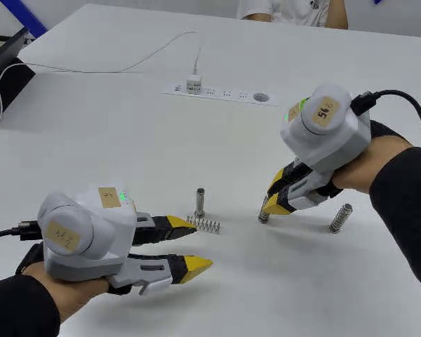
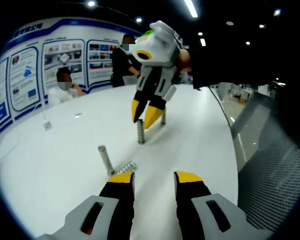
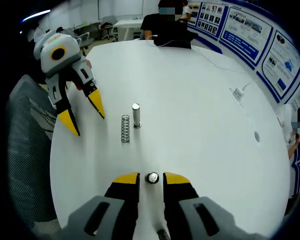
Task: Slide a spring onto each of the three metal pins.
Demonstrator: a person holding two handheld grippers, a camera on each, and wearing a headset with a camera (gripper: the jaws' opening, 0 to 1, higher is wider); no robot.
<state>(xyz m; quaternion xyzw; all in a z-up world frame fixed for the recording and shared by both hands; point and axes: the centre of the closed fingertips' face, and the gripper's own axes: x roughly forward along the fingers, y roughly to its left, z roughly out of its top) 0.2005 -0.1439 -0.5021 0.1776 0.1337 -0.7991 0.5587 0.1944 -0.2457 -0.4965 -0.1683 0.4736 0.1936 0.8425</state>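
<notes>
A bare metal pin (image 1: 200, 201) (image 2: 105, 159) (image 3: 136, 115) stands upright mid-table. A loose spring (image 1: 205, 225) (image 2: 127, 166) (image 3: 125, 128) lies flat just beside its base. My left gripper (image 1: 194, 246) (image 2: 154, 176) (image 3: 88, 122) is open, its tips a little short of that spring and holding nothing. A second pin (image 1: 264, 212) (image 2: 140, 133) (image 3: 151, 177) wears a spring. My right gripper (image 1: 272, 199) (image 2: 143, 118) hangs over it, jaws narrowly apart either side of the pin's top. A third pin (image 1: 341, 217) (image 2: 163, 117), also sprung, stands further right.
A white power strip (image 1: 221, 92) with a plugged charger and cable lies at the back. A dark device (image 1: 3, 67) sits at the far left edge. A person (image 1: 288, 10) sits at the far side. A mesh chair (image 2: 275, 165) stands past the table's edge.
</notes>
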